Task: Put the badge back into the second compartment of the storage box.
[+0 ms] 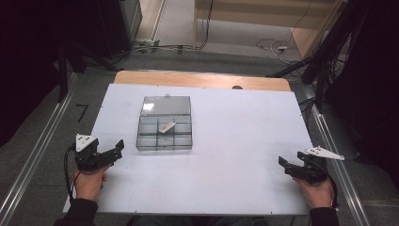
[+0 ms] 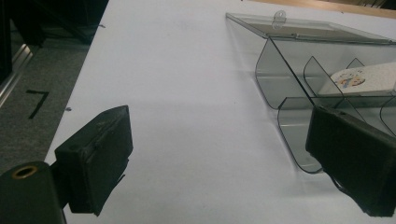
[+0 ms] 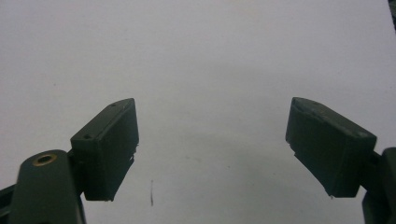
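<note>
Both claws, left claw (image 1: 112,151) and right claw (image 1: 288,166), rest spread wide and empty at the white surface (image 1: 235,141) edges, seemingly idle, well apart from the lid-open compartment box (image 1: 164,131) holding a small card (image 1: 166,126).

clear compartment box (image 2: 327,93) cut off by the right edge in the left gripper view, its near right part hidden behind the left hand-held gripper (image 2: 224,158) jaw. small printed card (image 2: 362,79) inside it also cut off at right; print too blurred to read. in the high view the card (image 1: 166,126) is too small to make out. person's forearms cut off at the bottom edge of the high view, at the table (image 1: 235,141) near edge. both hand-held gripper bodies cut off at bottom in their own views.
</note>
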`<state>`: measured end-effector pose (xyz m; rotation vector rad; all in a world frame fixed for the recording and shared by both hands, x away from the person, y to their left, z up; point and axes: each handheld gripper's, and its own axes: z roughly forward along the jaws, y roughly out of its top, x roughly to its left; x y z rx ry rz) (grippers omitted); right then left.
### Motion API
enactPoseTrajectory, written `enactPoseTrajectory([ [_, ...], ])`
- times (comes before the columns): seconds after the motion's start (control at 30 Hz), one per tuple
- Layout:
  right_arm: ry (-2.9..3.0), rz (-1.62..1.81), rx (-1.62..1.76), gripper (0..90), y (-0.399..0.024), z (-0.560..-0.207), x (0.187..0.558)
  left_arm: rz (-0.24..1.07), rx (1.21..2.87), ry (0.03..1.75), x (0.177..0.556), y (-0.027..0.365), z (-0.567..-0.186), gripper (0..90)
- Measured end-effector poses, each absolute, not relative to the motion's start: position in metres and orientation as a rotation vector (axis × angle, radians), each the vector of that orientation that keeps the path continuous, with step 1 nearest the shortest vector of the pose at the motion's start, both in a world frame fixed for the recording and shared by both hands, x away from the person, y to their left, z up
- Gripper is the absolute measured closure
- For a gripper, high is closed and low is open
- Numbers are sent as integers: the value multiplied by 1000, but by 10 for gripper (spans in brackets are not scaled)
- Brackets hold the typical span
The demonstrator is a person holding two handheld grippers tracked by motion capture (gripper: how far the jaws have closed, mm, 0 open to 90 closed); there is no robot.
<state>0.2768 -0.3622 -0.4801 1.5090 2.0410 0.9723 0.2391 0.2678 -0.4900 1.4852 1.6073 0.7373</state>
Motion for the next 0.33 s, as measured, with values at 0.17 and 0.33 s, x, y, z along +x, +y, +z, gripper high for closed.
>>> enactPoseTrajectory([
  [0.17, 2016, 969, 1532, 161, -372, -480, 274, 736, 1486, 1606, 239, 268, -490, 74],
  [0.33, 1996, 963, 1548, 161, -381, -481, 271, 776, 1492, 1577, 237, 262, -481, 72],
])
